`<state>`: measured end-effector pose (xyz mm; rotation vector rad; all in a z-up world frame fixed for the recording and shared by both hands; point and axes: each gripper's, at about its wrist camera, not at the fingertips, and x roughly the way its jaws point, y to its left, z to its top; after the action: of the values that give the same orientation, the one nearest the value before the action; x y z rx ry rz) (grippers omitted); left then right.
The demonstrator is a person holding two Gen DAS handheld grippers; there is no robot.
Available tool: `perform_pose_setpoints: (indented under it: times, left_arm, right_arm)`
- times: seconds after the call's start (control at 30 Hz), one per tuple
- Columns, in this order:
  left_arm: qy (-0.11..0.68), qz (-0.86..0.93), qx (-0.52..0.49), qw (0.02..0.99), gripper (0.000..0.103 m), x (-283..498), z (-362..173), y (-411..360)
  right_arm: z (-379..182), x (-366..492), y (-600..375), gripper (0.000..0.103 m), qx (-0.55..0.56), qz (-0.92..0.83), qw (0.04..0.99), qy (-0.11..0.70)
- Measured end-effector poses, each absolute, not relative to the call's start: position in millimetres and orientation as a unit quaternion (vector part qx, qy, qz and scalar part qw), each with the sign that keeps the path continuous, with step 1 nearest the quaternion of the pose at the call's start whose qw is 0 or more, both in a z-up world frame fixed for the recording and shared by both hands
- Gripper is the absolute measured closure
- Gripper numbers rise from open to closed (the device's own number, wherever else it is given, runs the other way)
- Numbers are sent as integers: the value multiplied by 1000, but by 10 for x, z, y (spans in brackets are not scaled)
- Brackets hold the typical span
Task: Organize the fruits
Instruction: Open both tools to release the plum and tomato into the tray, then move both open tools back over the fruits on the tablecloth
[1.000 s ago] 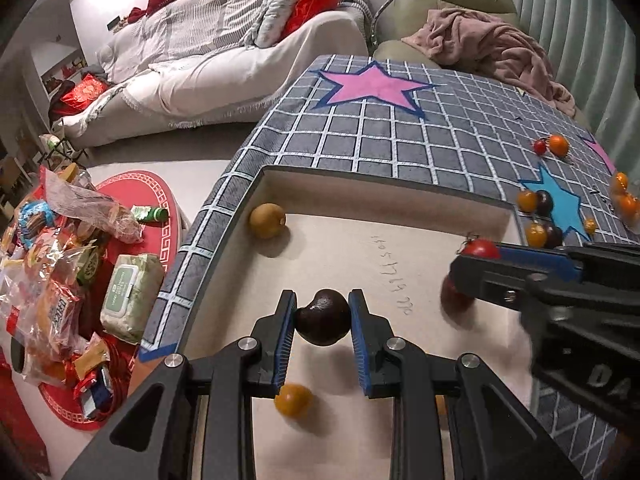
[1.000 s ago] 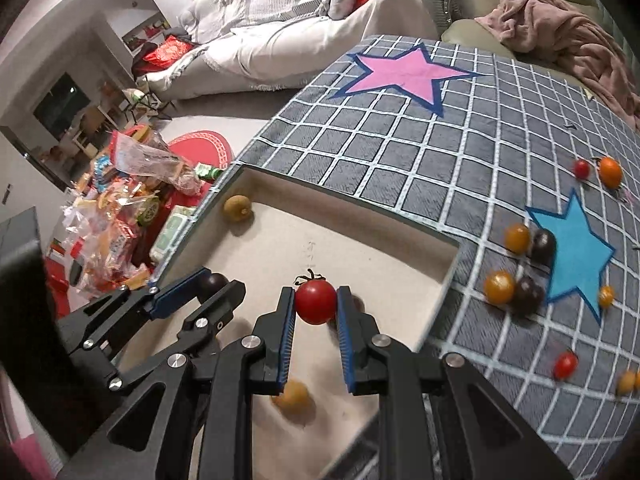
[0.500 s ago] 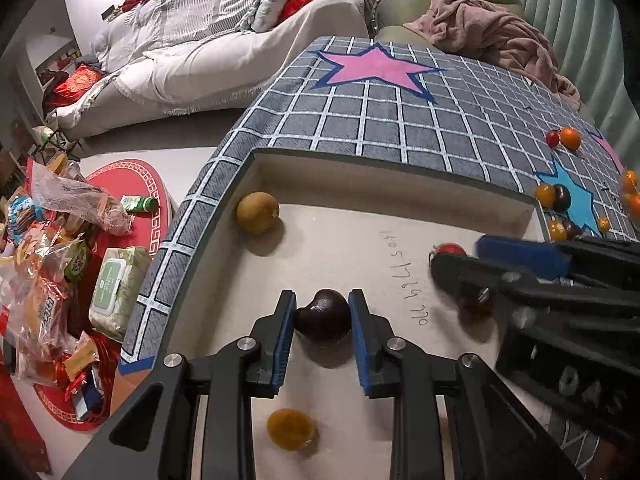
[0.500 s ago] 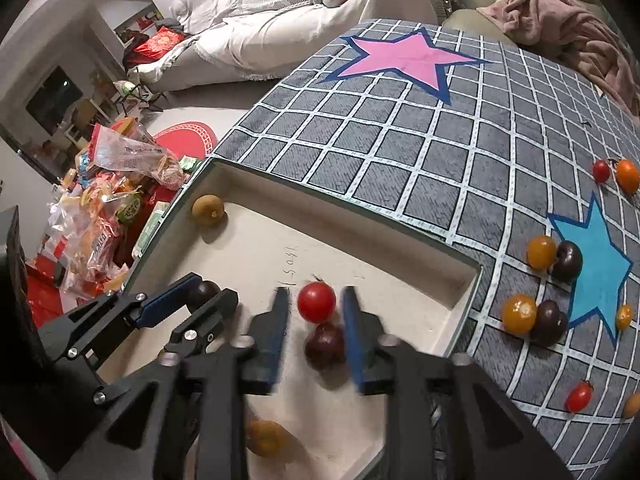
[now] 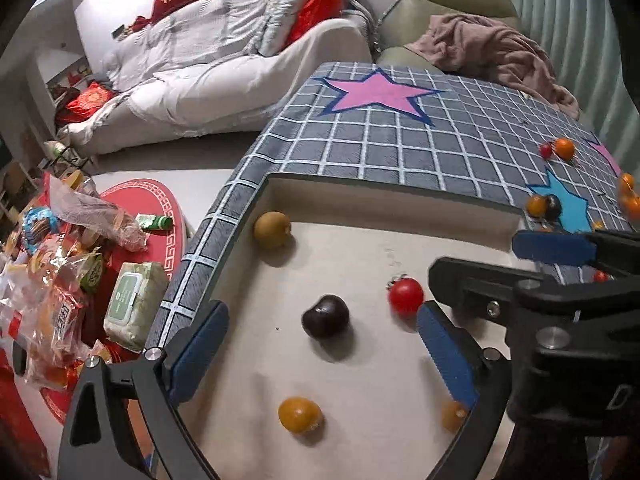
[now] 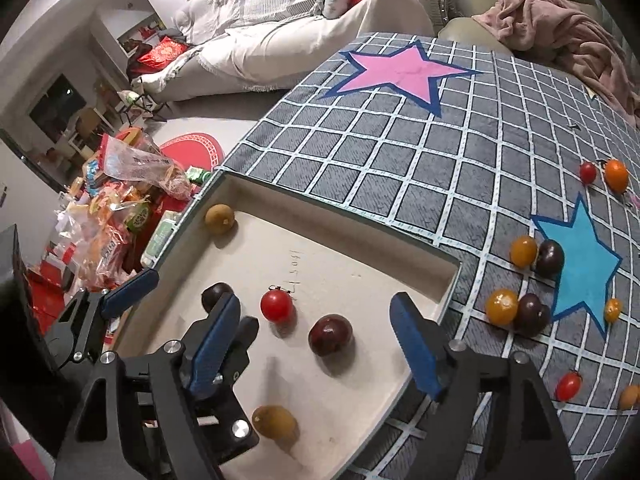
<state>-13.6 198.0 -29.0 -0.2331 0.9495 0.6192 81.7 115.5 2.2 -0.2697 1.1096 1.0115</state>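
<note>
Fruits lying loose in a beige tray [image 5: 400,208], both pairs of fingers spread apart.

Left wrist: a dark plum [image 5: 325,316] is seen at centre between the left gripper [image 5: 320,344] fingers, a red tomato [image 5: 406,296] at 2 o'clock, the right gripper [image 5: 520,264] crossing at 3.
Right wrist: the right gripper [image 6: 316,340] is held apart over a dark fruit [image 6: 330,335]; more fruits [image 6: 520,280] lie on the table [image 6: 400,168] at 3 o'clock.

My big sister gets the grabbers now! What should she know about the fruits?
Left gripper: open, empty, above the tray.
Right gripper: open, empty, also over the tray.
In the tray: red tomato, dark fruit, another dark fruit, orange tomato, brownish fruit in the far corner.
Left to do: loose tomatoes on the checked cloth near the blue star, like the yellow one.
</note>
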Motion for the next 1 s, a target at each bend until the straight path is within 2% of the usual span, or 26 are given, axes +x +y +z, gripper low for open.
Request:
perform_pose_setpoints:
  times: [0.03,0.13,0.53,1.0]
  left_arm:
    - [449,294,-108,837,7,-143,-274,1968]
    - [446,294,-115,838,7,-198,-204,1933]
    - [448,269,-115,845,7,-312,-5,1501]
    - [459,231,-88,854,7,-243,81,849]
  right_arm:
    - [44,813,1136,18,-119,458,723,503]
    - [119,804,1053,1,-112,450,733,497]
    - [329,774,465,0,-82,435,749,493]
    - [215,765,-355,0,-75,401,755,514]
